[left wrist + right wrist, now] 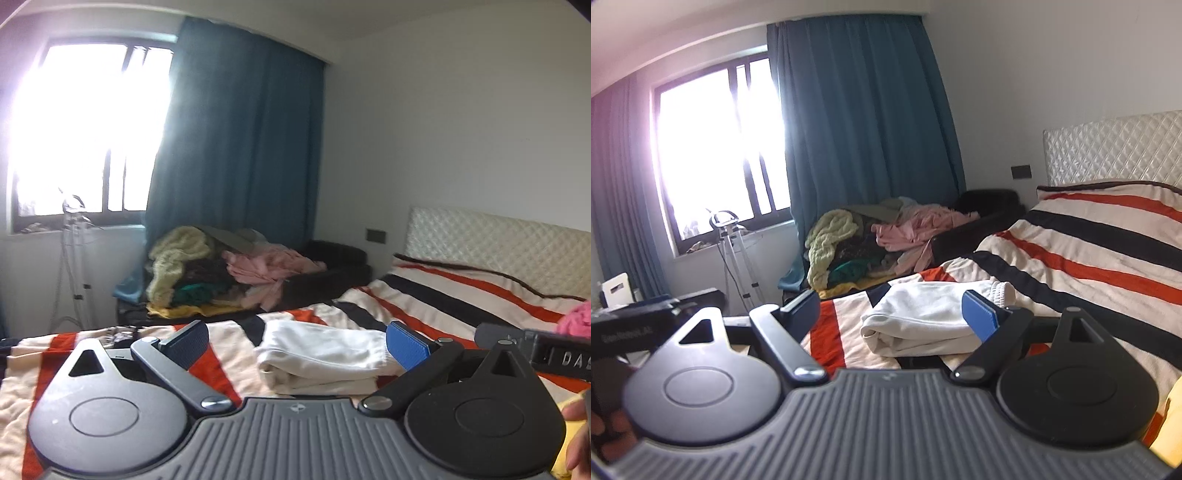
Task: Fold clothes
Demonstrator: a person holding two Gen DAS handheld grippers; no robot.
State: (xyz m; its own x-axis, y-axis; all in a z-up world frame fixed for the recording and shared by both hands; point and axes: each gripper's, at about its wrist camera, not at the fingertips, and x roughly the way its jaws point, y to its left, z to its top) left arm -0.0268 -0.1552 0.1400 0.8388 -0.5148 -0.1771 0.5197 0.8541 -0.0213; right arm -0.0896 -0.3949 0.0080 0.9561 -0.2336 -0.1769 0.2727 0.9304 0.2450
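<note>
Left wrist view first: a white garment (325,354) is seen folded into a thick bundle on the striped bedspread (461,299), lying just ahead of the left gripper (299,341), whose jaws are spread wide with nothing pinched between them. The bundle sits roughly between the two blue pads, nearer the right-hand one, though whether that pad is actually touching cloth can't be told from here.

Same story in the right wrist view, tbh. The white garment (931,314) is framed by the right gripper (892,310), jaws also wide apart and empty. A ribbed cuff or waistband is visible at the far right end of the bundle, so it's probably sweatpants or a sweatshirt.

Handling-wise, it's judged to be soft, floppy and light, thick fleece-type stuff. No fragility to be worried about, and slipping isn't likely against the textured pads. The catch is that the layers will slide over each other and the fold will be lost if only the top layer gets pinched. A better hold would probably be had at the folded edge nearest the cameras, with all layers taken at once, one gripper toward each end so the bundle is kept flat.

A heap of unfolded clothes (871,240) is seen piled well beyond the bed, under the teal curtain (864,110).
</note>
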